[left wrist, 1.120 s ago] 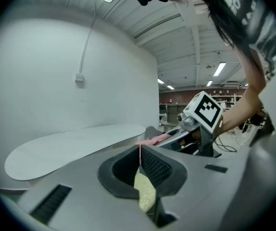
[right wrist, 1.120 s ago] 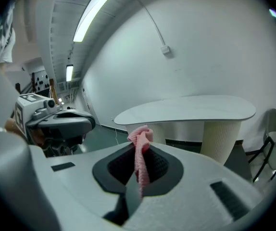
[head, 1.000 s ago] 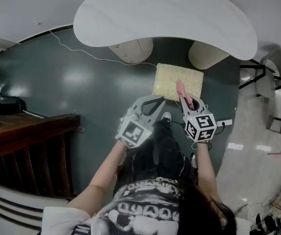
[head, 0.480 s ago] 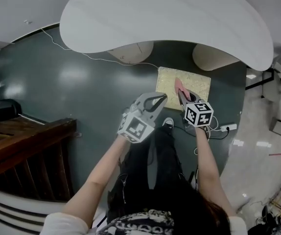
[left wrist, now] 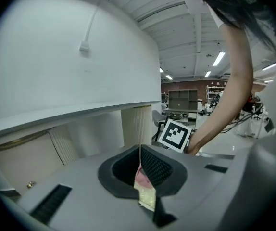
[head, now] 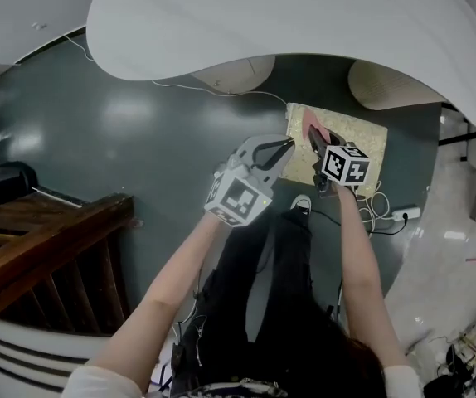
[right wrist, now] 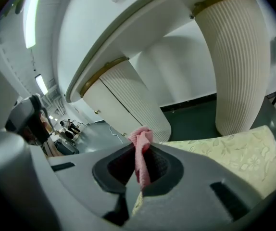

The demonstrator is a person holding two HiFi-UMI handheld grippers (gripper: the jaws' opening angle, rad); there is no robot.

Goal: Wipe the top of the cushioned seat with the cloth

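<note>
The cushioned seat (head: 346, 139) is a pale yellow, leaf-patterned square on the dark floor, partly under the white table. In the head view my right gripper (head: 313, 138) is over the seat's near left part, shut on a pink cloth (head: 310, 123) that sticks up from its jaws. The right gripper view shows the cloth (right wrist: 142, 150) pinched between the jaws, with the seat (right wrist: 224, 153) just beyond. My left gripper (head: 287, 145) hovers at the seat's left edge, jaws shut with nothing held. In the left gripper view (left wrist: 140, 170) the jaws meet, with the right gripper's marker cube (left wrist: 175, 134) behind.
A large white tabletop (head: 288, 23) overhangs the seat, standing on ribbed cream pedestals (right wrist: 239, 57). A power strip with cables (head: 404, 215) lies on the floor to the right. A wooden railing (head: 47, 230) stands at the left, and a black bag (head: 2, 181) beside it.
Both grippers have moved forward and up in the view, toward the seat. The right one, still holding the cloth, now sits over the seat's left part. The table fills more of the view.
</note>
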